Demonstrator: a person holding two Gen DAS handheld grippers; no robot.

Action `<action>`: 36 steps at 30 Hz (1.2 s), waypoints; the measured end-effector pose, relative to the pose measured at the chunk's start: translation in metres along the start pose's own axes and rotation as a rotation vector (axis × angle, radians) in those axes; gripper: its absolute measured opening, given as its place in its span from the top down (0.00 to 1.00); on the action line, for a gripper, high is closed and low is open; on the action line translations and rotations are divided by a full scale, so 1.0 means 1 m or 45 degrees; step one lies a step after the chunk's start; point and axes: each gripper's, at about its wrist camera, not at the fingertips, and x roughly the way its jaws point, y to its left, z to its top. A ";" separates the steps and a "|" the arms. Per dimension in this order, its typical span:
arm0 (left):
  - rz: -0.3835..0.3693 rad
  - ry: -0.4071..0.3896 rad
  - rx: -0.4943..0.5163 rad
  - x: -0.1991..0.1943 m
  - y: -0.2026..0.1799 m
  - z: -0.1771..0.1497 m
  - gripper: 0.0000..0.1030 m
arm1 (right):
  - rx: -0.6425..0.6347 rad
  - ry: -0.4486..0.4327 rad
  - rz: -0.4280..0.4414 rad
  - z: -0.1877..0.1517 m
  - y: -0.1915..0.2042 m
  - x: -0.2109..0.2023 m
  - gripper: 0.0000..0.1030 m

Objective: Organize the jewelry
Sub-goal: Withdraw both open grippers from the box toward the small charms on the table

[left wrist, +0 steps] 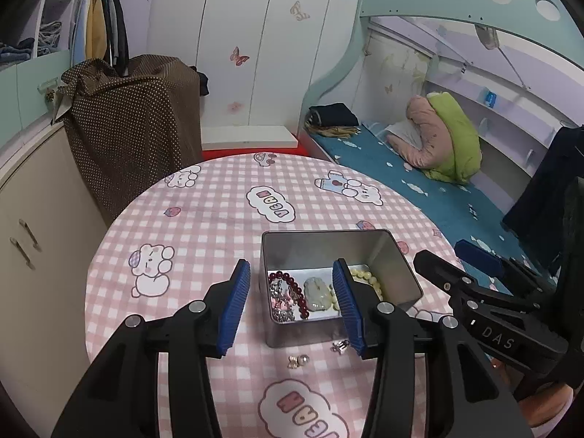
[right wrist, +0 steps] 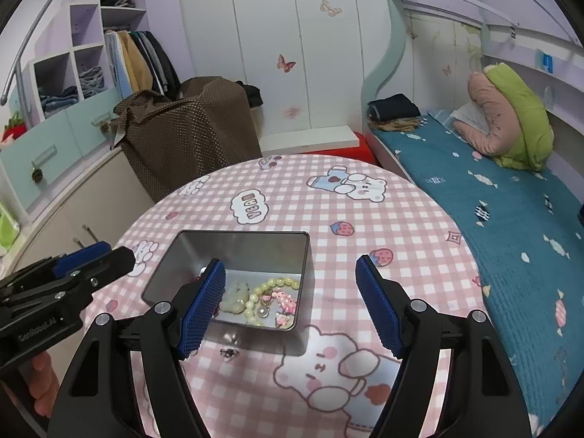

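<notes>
On the checked desk [left wrist: 204, 226] we find the open metal tin [left wrist: 398, 262] already holding most pieces: red beads [left wrist: 292, 281], pale pendant [right wrist: 236, 297], yellow bracelet [right wrist: 277, 284]. Two small charms [left wrist: 298, 360] remain outside, just before its near wall. Its long axis runs obliquely away. Left gripper [left wrist: 292, 310] and right gripper [right wrist: 292, 306] both gape, empty.

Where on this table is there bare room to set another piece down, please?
The far half of the tablecloth, beyond the metal tin, is bare. So is the stretch right of the tin toward the bed. The crowded spot is the near side: small earrings and a silver charm lie before the tin, with both open grippers there.
</notes>
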 end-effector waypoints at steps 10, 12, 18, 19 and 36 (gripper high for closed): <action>0.003 0.028 -0.002 -0.003 0.002 -0.011 0.56 | -0.002 0.008 -0.004 -0.008 0.002 -0.008 0.27; 0.008 0.037 0.000 -0.003 0.003 -0.014 0.56 | 0.002 0.017 -0.010 -0.010 0.002 -0.008 0.27; 0.021 0.091 -0.023 0.003 0.010 -0.030 0.55 | 0.045 0.039 -0.018 -0.022 -0.001 -0.007 0.27; 0.022 0.106 -0.025 0.004 0.011 -0.033 0.55 | 0.047 0.046 -0.017 -0.023 -0.002 -0.006 0.27; -0.038 0.232 -0.008 0.033 0.005 -0.069 0.57 | 0.041 0.247 -0.035 -0.071 -0.007 0.028 0.27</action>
